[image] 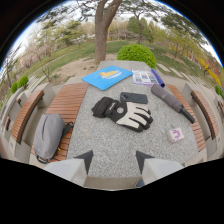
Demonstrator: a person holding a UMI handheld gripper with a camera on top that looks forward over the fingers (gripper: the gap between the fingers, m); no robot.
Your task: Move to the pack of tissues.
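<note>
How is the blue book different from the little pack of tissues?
The blue book is big, flat and bright blue; the pack of tissues is small and pale with purple marks. The book lies far beyond the open fingers, past the gloves; the pack lies nearer. Both rest on the stone table.

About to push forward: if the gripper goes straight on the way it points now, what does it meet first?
Probably the gloves, lying straight ahead of the open gripper on the table. The pack of tissues sits off to the right.
</note>
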